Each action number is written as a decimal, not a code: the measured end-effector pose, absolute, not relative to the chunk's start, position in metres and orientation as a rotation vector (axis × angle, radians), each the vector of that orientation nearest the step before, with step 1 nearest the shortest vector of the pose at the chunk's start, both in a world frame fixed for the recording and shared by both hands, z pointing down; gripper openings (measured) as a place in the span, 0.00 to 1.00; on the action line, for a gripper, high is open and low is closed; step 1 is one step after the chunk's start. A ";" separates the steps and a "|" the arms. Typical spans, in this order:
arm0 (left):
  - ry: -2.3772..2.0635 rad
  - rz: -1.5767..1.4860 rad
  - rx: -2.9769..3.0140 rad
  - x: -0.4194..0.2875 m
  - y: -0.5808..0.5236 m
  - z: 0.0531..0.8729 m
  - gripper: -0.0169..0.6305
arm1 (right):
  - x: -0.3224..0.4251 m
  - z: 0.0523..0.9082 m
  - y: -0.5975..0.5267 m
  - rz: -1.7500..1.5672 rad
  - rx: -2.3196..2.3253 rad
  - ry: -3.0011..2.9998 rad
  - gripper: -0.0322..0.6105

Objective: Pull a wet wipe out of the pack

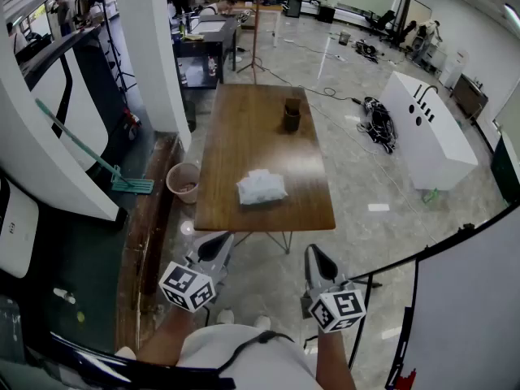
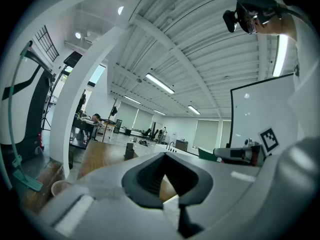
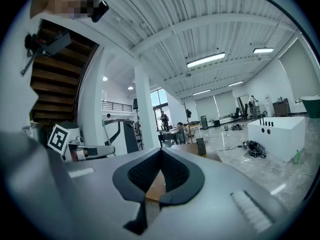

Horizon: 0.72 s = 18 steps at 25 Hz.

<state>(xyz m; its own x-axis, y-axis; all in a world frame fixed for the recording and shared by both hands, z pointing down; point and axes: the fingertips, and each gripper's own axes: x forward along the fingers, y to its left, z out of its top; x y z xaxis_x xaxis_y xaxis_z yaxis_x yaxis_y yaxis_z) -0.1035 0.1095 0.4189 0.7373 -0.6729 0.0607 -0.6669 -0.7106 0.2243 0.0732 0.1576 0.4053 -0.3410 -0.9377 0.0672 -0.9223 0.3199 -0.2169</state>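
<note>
The wet wipe pack (image 1: 261,188), white and crinkled, lies on the near half of the brown wooden table (image 1: 244,136). Both grippers hang low in front of the person, short of the table's near edge and well away from the pack. My left gripper (image 1: 218,239) is shut with nothing in it; its tips meet in the left gripper view (image 2: 164,154). My right gripper (image 1: 313,251) is shut and empty too, its tips touching in the right gripper view (image 3: 161,150). The pack is hidden behind the jaws in both gripper views.
A dark container (image 1: 291,114) stands at the table's far end. A pinkish bucket (image 1: 184,181) sits on the floor left of the table, a white cabinet (image 1: 426,128) and a cable heap (image 1: 378,124) to the right. White pillars (image 1: 158,47) stand left.
</note>
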 end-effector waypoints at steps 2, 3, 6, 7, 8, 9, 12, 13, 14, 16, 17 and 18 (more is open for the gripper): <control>-1.072 -0.031 2.705 -0.102 0.111 0.421 0.04 | 0.075 0.408 0.158 -0.336 -1.754 2.498 0.05; -1.076 -0.029 2.705 -0.101 0.111 0.421 0.04 | 0.076 0.409 0.158 -0.336 -1.751 2.500 0.05; -1.082 -0.032 2.703 -0.096 0.108 0.421 0.04 | 0.080 0.409 0.156 -0.331 -1.736 2.513 0.05; -1.088 -0.034 2.700 -0.094 0.108 0.421 0.04 | 0.081 0.409 0.156 -0.330 -1.731 2.520 0.05; -1.097 -0.036 2.696 -0.093 0.108 0.422 0.03 | 0.082 0.410 0.156 -0.330 -1.726 2.527 0.05; -1.106 -0.038 2.693 -0.091 0.107 0.422 0.03 | 0.083 0.410 0.157 -0.330 -1.722 2.532 0.05; -1.136 -0.042 2.679 -0.087 0.107 0.422 0.03 | 0.088 0.413 0.158 -0.349 -1.698 2.542 0.05; -1.143 -0.040 2.675 -0.085 0.108 0.423 0.04 | 0.090 0.414 0.159 -0.362 -1.680 2.545 0.05; -1.150 -0.038 2.674 -0.083 0.109 0.423 0.03 | 0.091 0.414 0.161 -0.372 -1.661 2.546 0.05; -1.162 -0.033 2.673 -0.080 0.112 0.423 0.04 | 0.095 0.415 0.162 -0.381 -1.635 2.544 0.06; -1.168 -0.032 2.672 -0.078 0.113 0.423 0.04 | 0.097 0.415 0.162 -0.382 -1.628 2.545 0.06; -1.174 -0.031 2.670 -0.077 0.114 0.424 0.04 | 0.100 0.416 0.163 -0.384 -1.623 2.548 0.06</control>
<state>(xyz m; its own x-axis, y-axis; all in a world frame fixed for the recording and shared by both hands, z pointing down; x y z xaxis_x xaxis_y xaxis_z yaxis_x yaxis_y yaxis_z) -0.0768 0.1137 0.4236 0.6799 -0.7299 0.0704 -0.7251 -0.6549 0.2130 0.0995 0.1627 0.4165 -0.4287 -0.9019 0.0533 -0.8775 0.4016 -0.2620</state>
